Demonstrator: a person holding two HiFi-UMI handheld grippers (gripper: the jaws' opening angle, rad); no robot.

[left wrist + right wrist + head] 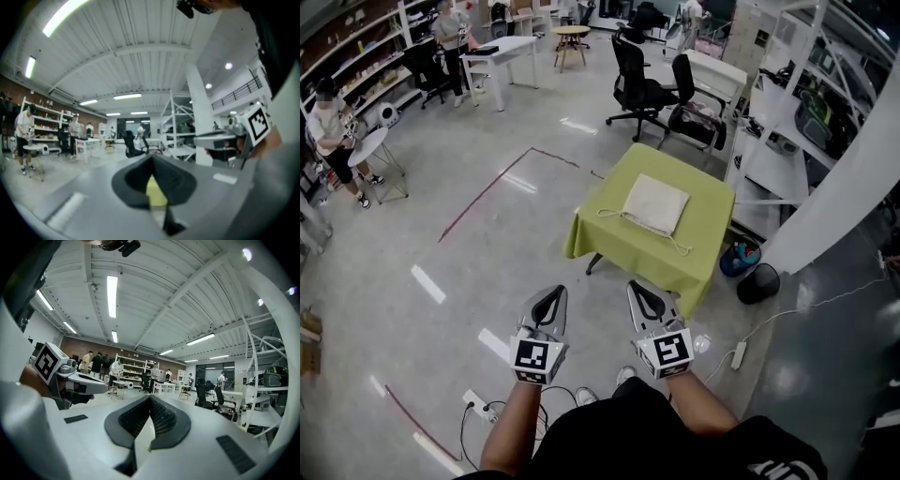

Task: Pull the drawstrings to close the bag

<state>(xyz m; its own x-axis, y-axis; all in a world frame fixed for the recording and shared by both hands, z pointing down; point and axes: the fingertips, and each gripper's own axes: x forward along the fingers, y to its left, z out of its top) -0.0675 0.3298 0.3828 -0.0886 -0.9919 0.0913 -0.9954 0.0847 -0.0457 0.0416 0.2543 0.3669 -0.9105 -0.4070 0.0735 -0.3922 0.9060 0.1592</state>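
A flat cream drawstring bag (655, 204) lies on a small table under a lime-green cloth (703, 246), its thin cords (679, 246) trailing off the corners. Both grippers are held well short of the table, close to the person's body. My left gripper (551, 294) is shut with nothing in it, and my right gripper (641, 290) beside it is also shut and empty. In the left gripper view the closed jaws (152, 157) point across the room; the right gripper view shows its closed jaws (150, 398) the same way. A bit of green shows behind the left jaws.
Black office chairs (637, 89) stand behind the table. A white shelving rack (797, 112) and a white pillar (844, 187) are to the right, with a black bin (758, 282) and a power strip (738, 354) on the floor. People stand by shelves at far left (337, 141).
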